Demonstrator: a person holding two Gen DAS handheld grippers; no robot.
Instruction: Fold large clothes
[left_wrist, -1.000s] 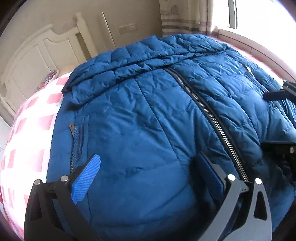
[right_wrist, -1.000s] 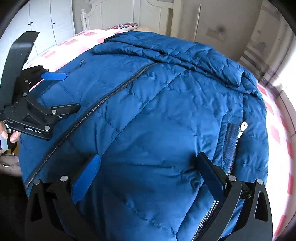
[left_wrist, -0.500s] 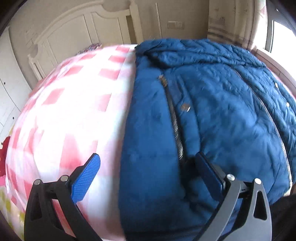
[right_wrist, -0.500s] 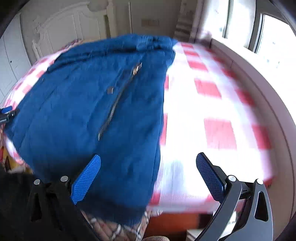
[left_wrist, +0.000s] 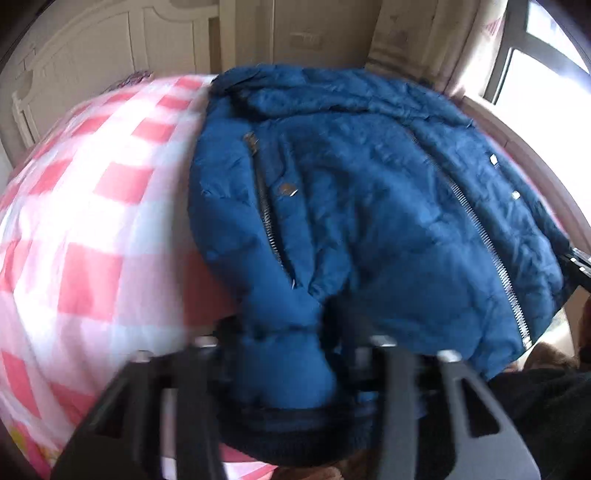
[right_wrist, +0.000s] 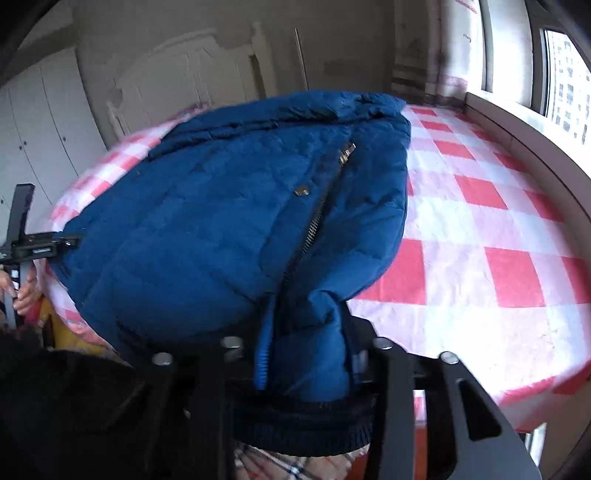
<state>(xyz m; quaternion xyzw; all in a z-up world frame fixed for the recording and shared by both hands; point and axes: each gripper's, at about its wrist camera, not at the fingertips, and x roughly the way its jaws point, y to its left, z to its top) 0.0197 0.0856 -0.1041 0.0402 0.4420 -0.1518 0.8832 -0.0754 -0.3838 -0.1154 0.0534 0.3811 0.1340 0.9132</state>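
Lying across a bed with a red-and-white checked cover, the blue padded jacket is spread front up, its collar toward the headboard at 12 o'clock and its ribbed hem at the near edge at 6 o'clock.

The left tool has just been closing its jaws, and a bunched fold of the jacket's lower left corner sits between them, beside the side-pocket zip. The jaws stand narrow and the fabric bulges out above them, so they are clamped on the jacket. The view is blurred there, and the pads themselves are hidden by cloth.

The right tool has likewise just been closing, and it pinches the jacket's lower right corner, just beside the other pocket zip. A blue pad edge shows at the left jaw, pressed against the gathered fabric, with the dark ribbed hem hanging below.

In the right wrist view, the left tool appears at 9 o'clock at the jacket's far corner, with a person's hand beneath it.
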